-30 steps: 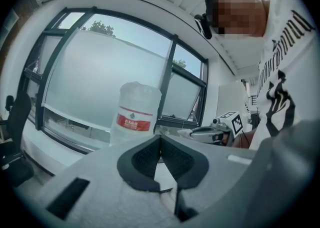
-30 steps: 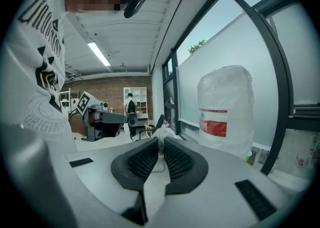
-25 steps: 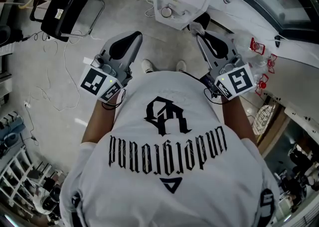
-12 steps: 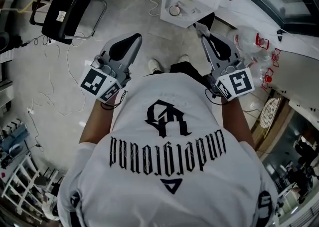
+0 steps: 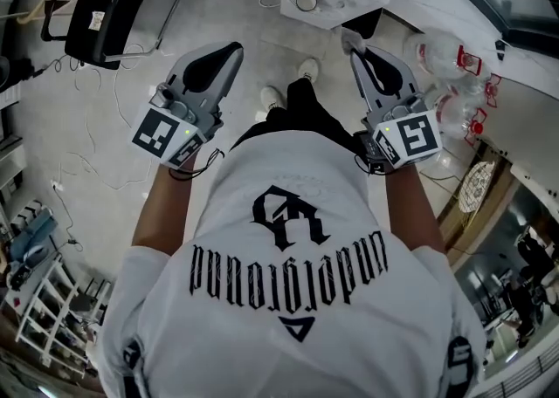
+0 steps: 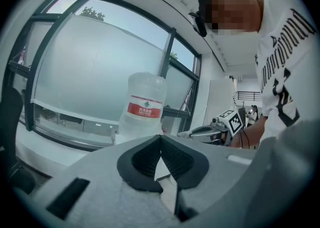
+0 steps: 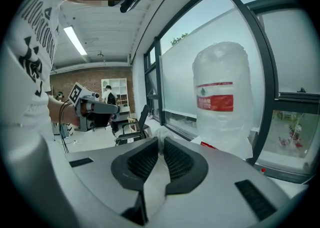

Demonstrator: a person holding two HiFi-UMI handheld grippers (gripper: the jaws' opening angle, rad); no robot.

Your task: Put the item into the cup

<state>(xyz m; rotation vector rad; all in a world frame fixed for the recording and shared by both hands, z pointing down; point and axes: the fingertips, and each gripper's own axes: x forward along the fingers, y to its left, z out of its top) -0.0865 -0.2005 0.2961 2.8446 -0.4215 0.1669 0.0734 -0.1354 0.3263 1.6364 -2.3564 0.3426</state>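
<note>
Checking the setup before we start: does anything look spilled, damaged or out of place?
Nothing looks spilled or damaged. The odd part is that no cup or item shows in any view. The left gripper and right gripper are both shut and empty, held in the air, with a red-labelled water bottle ahead of the left one.

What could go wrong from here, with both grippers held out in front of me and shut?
1. Loose cables trail over the floor on the person's left; a foot could catch on them.
2. The left gripper and right gripper are both shut and empty; they must open before any pick.
3. The big water bottle stands close ahead of the right gripper; a forward swing might knock it.
</note>
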